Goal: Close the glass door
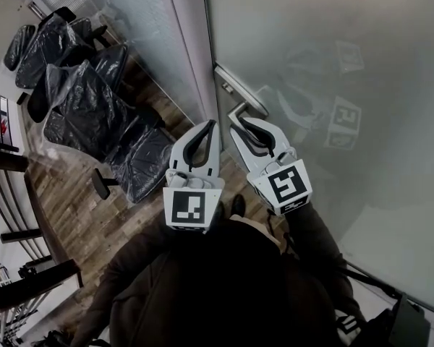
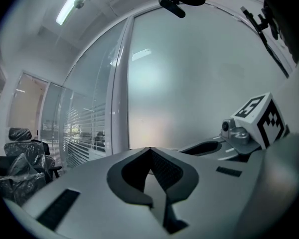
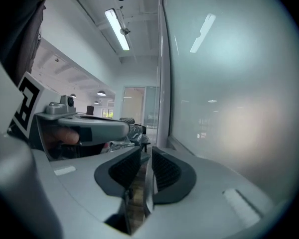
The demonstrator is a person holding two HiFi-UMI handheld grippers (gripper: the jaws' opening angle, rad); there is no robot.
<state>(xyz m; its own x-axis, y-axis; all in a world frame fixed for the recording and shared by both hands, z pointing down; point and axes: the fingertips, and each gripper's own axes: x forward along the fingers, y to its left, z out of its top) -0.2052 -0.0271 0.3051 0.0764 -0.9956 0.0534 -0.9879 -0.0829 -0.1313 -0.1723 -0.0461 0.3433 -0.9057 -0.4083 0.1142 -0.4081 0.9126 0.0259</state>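
Frosted glass door (image 1: 333,121) sits nearly at the frame (image 1: 192,56) — prob. not fully home yet. The right claw (image 1: 247,125) pinches the handle (image 1: 242,91); the left claw (image 1: 206,129) is closed on nothing.

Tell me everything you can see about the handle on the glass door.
The silver metal lever handle sits near the left edge of the frosted glass door, mounted on a long, narrow silver plate. Its lever bends away from the plate toward the person. The right gripper has its jaws shut on the lever, a thin silvery strip showing between them. The left gripper, jaws together, hangs beside it without touching.
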